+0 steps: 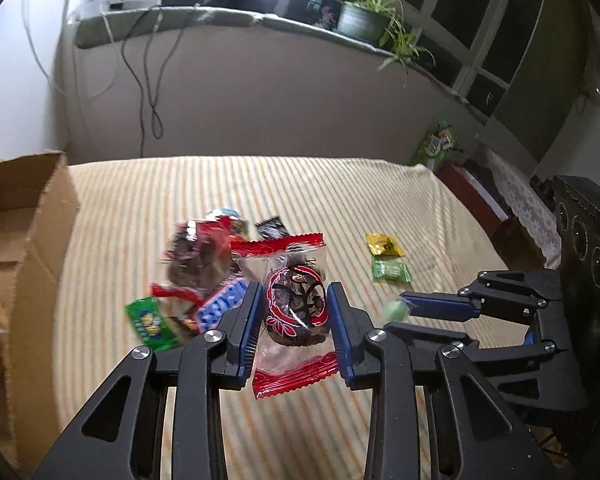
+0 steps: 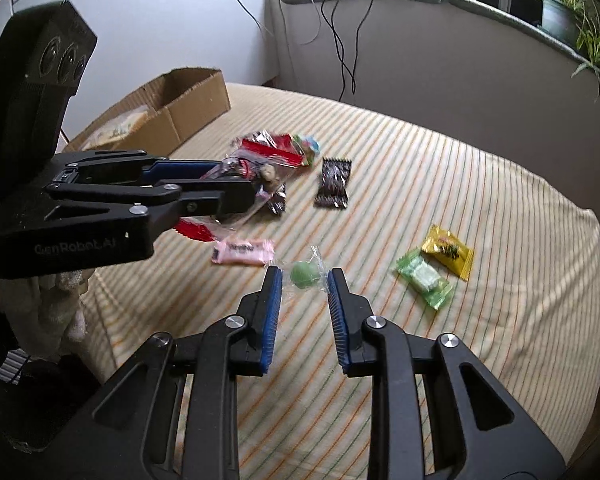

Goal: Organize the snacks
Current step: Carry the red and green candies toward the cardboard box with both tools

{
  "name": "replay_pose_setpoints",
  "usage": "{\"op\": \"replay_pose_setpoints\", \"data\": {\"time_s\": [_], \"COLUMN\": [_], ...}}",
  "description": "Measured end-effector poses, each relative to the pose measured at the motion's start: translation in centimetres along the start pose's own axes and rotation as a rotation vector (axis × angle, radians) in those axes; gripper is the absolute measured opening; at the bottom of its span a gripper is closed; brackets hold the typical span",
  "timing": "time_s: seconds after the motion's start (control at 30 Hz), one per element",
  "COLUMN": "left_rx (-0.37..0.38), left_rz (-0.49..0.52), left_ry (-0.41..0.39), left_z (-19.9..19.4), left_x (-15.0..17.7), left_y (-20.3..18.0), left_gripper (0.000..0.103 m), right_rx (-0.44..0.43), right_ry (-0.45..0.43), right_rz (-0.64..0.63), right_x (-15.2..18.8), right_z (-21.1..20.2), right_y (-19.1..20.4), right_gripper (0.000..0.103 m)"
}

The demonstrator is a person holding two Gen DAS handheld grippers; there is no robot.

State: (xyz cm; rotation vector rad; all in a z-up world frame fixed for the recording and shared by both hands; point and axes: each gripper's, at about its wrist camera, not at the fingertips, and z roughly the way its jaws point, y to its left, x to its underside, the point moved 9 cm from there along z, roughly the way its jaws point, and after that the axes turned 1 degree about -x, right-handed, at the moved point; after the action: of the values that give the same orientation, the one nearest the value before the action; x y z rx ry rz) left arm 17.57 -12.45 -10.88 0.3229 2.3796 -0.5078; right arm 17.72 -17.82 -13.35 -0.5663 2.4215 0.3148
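My left gripper (image 1: 294, 300) is shut on a clear, red-trimmed cake packet (image 1: 294, 304) and holds it above the striped bed (image 1: 320, 200). Behind it lies a pile of snacks (image 1: 204, 268). My right gripper (image 2: 304, 280) is shut on a small green candy (image 2: 305, 273) in clear wrap, lifted over the bed; in the left wrist view this gripper (image 1: 398, 314) is at the right. A pink bar (image 2: 242, 257), a dark packet (image 2: 333, 183), a green sweet (image 2: 424, 280) and a yellow sweet (image 2: 448, 252) lie on the bed.
An open cardboard box (image 2: 180, 108) stands at the bed's far left corner, also in the left wrist view (image 1: 28, 240). A ledge with cables (image 2: 340, 40) and a potted plant (image 1: 364, 20) runs behind the bed. Red and green items (image 1: 440, 148) sit off the right side.
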Motion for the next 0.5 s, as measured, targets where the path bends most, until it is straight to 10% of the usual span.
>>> {"op": "replay_pose_setpoints", "data": {"time_s": [0.5], "left_rx": [-0.105], "left_rz": [-0.090], "left_ry": [-0.109], "left_z": [-5.6], "left_x": [-1.5], "left_y": [6.8], "left_gripper": [0.031], "right_rx": [-0.058], "right_ry": [-0.058], "right_rz": [-0.063], "right_x": [-6.5], "right_z": [1.1], "right_y": [5.0], "right_gripper": [0.025]}}
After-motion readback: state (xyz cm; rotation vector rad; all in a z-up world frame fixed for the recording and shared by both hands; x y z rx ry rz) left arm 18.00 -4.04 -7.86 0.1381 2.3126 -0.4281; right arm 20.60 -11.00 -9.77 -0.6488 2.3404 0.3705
